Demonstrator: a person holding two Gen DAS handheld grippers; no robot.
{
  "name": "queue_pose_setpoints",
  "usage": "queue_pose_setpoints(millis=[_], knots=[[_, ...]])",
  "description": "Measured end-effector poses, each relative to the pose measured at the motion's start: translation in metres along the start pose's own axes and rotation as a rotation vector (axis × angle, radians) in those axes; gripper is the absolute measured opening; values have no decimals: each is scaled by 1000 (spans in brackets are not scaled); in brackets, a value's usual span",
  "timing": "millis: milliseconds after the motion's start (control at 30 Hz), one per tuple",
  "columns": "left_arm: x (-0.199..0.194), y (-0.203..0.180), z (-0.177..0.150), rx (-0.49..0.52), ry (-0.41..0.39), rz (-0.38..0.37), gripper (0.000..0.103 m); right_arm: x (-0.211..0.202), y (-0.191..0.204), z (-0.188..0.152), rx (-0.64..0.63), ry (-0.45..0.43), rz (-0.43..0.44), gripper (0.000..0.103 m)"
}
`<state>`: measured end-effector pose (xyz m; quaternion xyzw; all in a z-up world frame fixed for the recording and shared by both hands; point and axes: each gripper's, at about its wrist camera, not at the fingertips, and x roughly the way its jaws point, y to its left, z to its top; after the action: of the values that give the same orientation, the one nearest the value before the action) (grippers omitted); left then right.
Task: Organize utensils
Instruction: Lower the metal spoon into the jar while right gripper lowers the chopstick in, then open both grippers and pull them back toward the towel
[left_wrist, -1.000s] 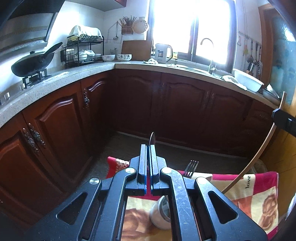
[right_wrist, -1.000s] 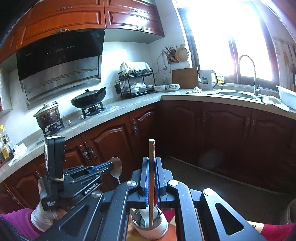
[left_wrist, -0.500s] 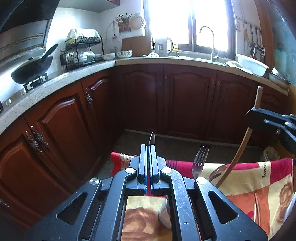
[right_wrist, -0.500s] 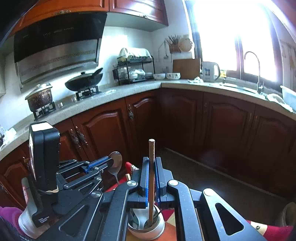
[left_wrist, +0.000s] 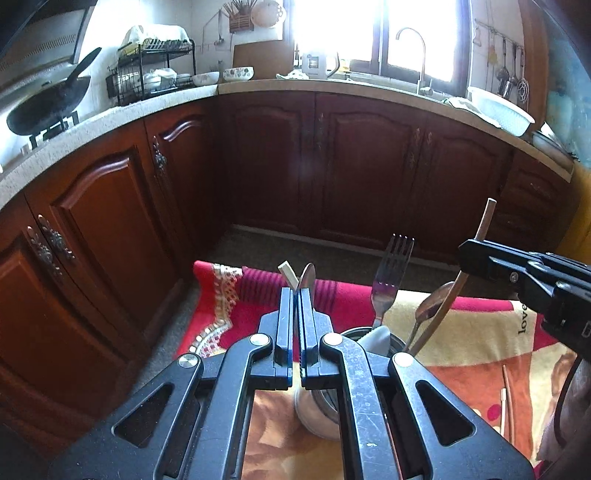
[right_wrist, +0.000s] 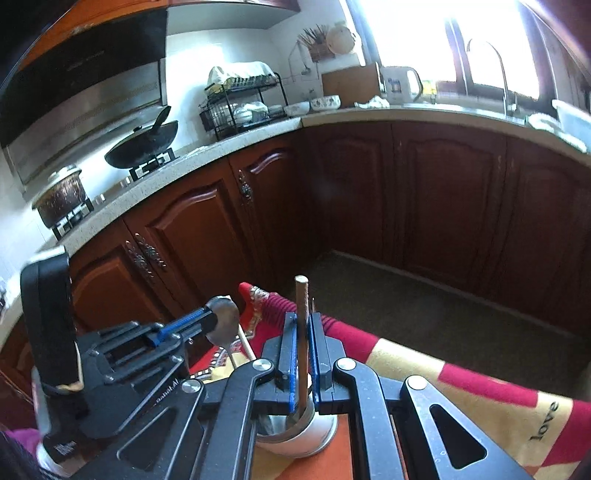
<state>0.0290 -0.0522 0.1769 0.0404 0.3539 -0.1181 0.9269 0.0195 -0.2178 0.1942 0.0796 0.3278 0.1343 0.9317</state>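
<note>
My left gripper is shut on a metal spoon, bowl end up; it also shows in the right wrist view with the spoon. My right gripper is shut on a wooden stick-like utensil whose lower end sits in a white utensil cup. In the left wrist view the right gripper holds that wooden utensil slanting into the cup, which also holds a fork and another spoon.
The cup stands on a table with a red, yellow and orange cloth. A chopstick lies on the cloth at right. Dark wooden kitchen cabinets and floor lie beyond the table edge.
Both grippers have tilted down and come lower toward the cup. The wooden utensil has gone deeper into the cup. The left gripper still holds the spoon beside it.
</note>
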Motion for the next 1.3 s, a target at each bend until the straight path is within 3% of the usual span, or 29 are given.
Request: queue_pose_setpoints(millis=[167, 300, 500, 833, 1300], knots=[[-3, -1, -2, -15, 19, -19, 6, -7, -5, -5, 34, -5, 26, 17], [-9, 2, -4, -44, 21, -32, 36, -18, -7, -14, 47, -8, 34, 22], [-29, 8, -4, -99, 6, -58, 50, -32, -11, -28, 67, 1, 23, 24], [-74, -10, -24, -123, -5, -137, 58, -68, -23, -63, 77, 11, -55, 26], [-93, -91, -87, -61, 112, -275, 59, -118, -69, -144, 134, 94, -256, 32]])
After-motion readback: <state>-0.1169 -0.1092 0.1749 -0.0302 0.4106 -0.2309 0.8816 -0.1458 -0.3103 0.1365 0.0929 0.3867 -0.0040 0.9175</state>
